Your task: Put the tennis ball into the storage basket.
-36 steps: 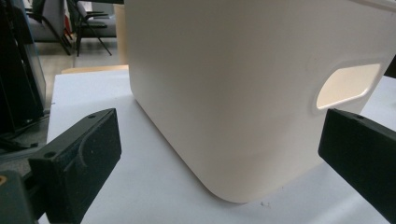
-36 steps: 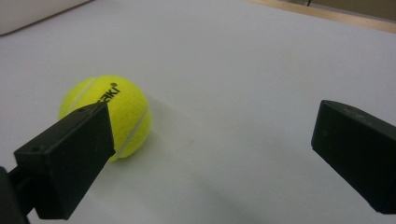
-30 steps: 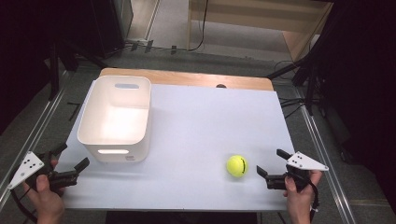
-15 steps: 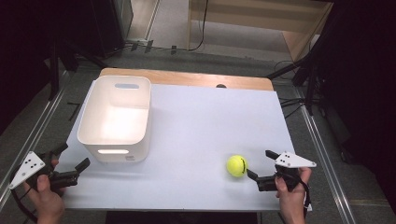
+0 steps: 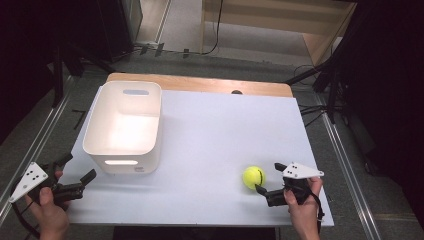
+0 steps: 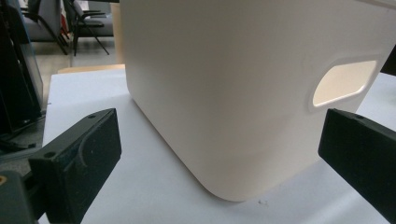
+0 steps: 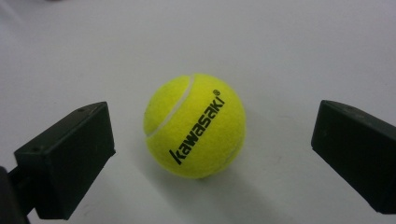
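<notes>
My right gripper [image 5: 266,178] has its fingers spread around the yellow felt tennis ball [image 7: 194,125], not touching; next I judge they must close. My left gripper [image 5: 76,174] waits with fingers spread beside the white plastic bin [image 5: 125,125].

left gripper [image 5: 77,167]: jaws wide apart, hand-held low | right gripper [image 5: 269,176]: jaws wide apart, hand-held low

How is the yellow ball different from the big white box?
The tennis ball is round, yellow and small; the white box is squarish, white and much bigger. The ball is solid-looking with black writing; the box is open on top, empty, with handle holes. The ball lies by the right tool, the box by the left tool. Both rest on the white table.
</notes>
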Demonstrator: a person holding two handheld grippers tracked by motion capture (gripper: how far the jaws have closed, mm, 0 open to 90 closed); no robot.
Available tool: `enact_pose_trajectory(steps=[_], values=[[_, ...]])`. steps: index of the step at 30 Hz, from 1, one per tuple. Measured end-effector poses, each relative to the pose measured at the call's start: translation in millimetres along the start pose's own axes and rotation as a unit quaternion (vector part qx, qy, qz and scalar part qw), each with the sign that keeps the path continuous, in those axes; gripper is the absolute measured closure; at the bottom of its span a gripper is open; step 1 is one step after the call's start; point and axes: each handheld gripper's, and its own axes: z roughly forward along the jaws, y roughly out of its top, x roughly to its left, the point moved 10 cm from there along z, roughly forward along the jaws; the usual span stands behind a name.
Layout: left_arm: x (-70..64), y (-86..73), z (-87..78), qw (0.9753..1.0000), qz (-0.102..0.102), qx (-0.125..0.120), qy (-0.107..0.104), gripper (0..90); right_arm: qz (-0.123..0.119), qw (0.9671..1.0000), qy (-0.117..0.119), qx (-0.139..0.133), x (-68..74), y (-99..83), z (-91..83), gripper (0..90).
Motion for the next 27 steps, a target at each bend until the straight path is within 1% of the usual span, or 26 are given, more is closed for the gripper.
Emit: enact_pose_trajectory(steps=[1, 2, 6, 11, 13, 15, 16, 17, 19, 22, 24, 27], values=[[0.1, 0.0, 0.1, 1.0, 0.001, 0.0, 0.0, 0.0, -0.004, 1.0, -0.001, 0.0, 0.4, 0.2, 1.3, 0.0], [0.1, 0.0, 0.1, 1.0, 0.001, 0.0, -0.001, 0.0, -0.002, 1.0, 0.004, 0.005, 3.1, -0.2, 2.3, 0.0], [-0.3, 0.0, 0.5, 1.0, 0.001, 0.0, -0.001, 0.0, -0.008, 0.9998, 0.011, 0.017, 7.1, -2.5, 8.5, 0.0], [-0.5, -0.2, 0.5, 1.0, 0.002, 0.001, -0.001, 0.0, -0.007, 0.9995, 0.012, 0.028, 9.7, -5.2, 14.4, 0.0], [-0.7, -0.2, 0.6, 1.0, 0.002, 0.001, -0.002, 0.0, -0.008, 0.9994, 0.009, 0.033, 9.7, -6.0, 16.4, 0.0], [-0.8, -0.2, 0.7, 1.0, 0.002, 0.001, -0.002, 0.0, -0.006, 0.9993, 0.002, 0.036, 8.7, -7.2, 18.7, 11.2], [-0.8, -0.2, 0.7, 1.0, 0.002, 0.002, -0.002, 0.0, -0.002, 0.9993, -0.004, 0.037, 7.6, -7.8, 19.9, 12.6], [-0.8, -0.3, 0.6, 1.0, 0.002, 0.002, -0.002, 0.0, 0.003, 0.9992, -0.005, 0.04, 7.3, -8.9, 20.8, 12.6], [-0.8, -0.2, 0.6, 1.0, 0.002, 0.001, -0.002, 0.0, 0.007, 0.9991, 0.0, 0.041, 7.4, -10.0, 23.1, 12.6], [-0.6, -0.1, 0.5, 1.0, 0.002, 0.001, -0.002, 0.0, 0.006, 0.9989, 0.0, 0.047, 7.7, -11.6, 27.0, 12.6], [-0.7, -0.2, 0.4, 1.0, 0.002, 0.001, -0.002, 0.0, 0.01, 0.9986, 0.003, 0.051, 9.1, -12.5, 29.4, 12.7], [-0.8, -0.4, 0.7, 1.0, 0.003, 0.002, -0.002, 0.0, 0.008, 0.9982, -0.001, 0.059, 9.3, -14.6, 34.2, 12.7]])
